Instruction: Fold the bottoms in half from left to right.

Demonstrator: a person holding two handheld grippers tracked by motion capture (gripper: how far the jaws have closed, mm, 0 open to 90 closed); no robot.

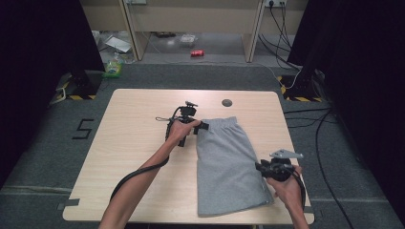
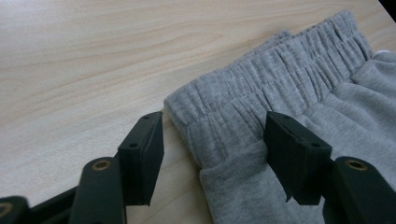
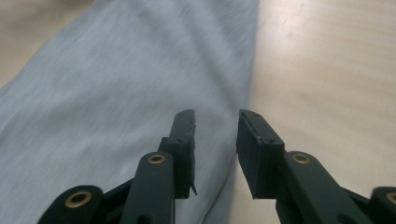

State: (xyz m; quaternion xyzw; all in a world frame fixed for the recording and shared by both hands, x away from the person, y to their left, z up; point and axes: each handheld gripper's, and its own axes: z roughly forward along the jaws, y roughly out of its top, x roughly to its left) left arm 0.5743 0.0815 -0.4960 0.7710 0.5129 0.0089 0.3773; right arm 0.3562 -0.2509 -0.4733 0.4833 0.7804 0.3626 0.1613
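Where the table (image 1: 143,143) nears its right edge, grey sweat shorts (image 1: 229,164) lying flat and folded lengthwise, gathered elastic waistband (image 2: 280,84) toward the far edge, hems close to the near edge; soft fleece, ribbed band, one folded seam below it. At the waistband's left corner, left gripper (image 2: 215,154), jaws spread wide, one over bare wood, the other over fabric, straddling that corner. At the shorts' right edge, near the near right corner, right gripper (image 3: 215,140), jaws parted by a narrow gap above the cloth's border, nothing pinched. Beyond the waistband, a round dark grommet (image 1: 227,102).
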